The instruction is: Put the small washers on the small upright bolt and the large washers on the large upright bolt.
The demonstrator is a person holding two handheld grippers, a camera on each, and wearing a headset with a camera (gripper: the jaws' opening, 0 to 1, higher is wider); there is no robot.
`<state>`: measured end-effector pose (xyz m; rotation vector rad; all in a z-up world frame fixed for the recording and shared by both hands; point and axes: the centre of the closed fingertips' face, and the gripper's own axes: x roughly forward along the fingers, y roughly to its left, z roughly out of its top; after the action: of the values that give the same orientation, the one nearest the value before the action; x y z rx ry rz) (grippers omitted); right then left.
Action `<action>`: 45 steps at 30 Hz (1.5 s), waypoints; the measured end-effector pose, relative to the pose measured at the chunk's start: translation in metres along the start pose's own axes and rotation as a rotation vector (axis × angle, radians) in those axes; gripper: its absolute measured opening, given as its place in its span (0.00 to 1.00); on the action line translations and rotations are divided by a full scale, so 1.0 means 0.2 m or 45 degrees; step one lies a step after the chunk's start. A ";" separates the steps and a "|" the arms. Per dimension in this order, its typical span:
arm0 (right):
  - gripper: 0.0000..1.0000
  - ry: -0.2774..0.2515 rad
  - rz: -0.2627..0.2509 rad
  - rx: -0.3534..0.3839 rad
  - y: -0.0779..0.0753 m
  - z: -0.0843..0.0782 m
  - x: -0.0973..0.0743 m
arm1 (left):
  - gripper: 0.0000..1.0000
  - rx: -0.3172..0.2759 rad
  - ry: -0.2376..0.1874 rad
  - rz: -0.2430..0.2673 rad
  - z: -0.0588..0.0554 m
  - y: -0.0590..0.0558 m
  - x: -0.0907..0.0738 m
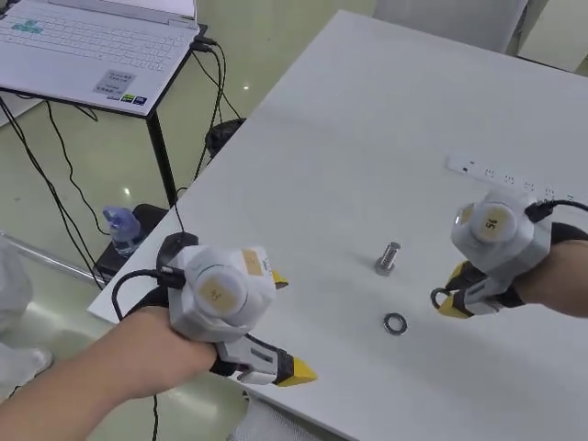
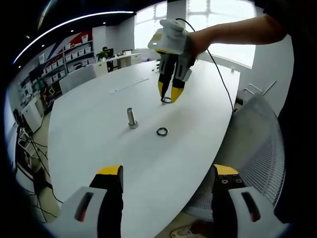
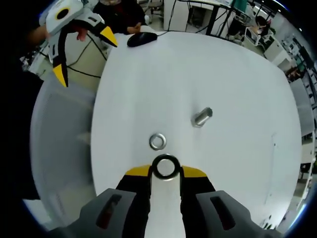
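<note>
A steel bolt (image 1: 389,258) stands upright on the white table (image 1: 367,138); the left gripper view (image 2: 131,118) and the right gripper view (image 3: 202,117) both take it in. One loose washer (image 1: 395,323) (image 2: 162,131) (image 3: 157,141) lies flat close to the bolt. My right gripper (image 1: 446,301) (image 3: 165,172) is shut on a dark washer (image 3: 165,156) (image 2: 166,100) and hovers to the right of the loose one. My left gripper (image 1: 289,326) (image 2: 167,171) hangs open over the table's near left edge with nothing between its jaws.
A laptop (image 1: 83,46) sits on a stand at the far left, with cables and a water bottle (image 1: 121,230) on the floor below. A white power strip (image 1: 514,179) lies at the table's far right. A mesh chair (image 2: 257,148) stands beside the table.
</note>
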<state>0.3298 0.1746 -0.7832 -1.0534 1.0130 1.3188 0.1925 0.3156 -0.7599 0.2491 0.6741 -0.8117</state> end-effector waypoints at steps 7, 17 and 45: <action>0.22 -0.007 0.006 -0.002 -0.04 0.08 -0.02 | 0.75 -0.009 0.003 0.020 -0.01 0.04 0.00; 0.22 -0.009 -0.012 -0.005 -0.14 0.17 -0.05 | 0.80 -0.012 0.016 0.020 -0.04 0.06 0.02; 0.22 -0.015 0.001 -0.025 -0.29 0.32 0.11 | 0.96 -0.024 -0.009 -0.001 0.00 0.13 0.13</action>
<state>0.3861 0.2440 -0.7885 -1.0592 0.9937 1.3360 0.2242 0.3177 -0.7777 0.2289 0.6754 -0.8059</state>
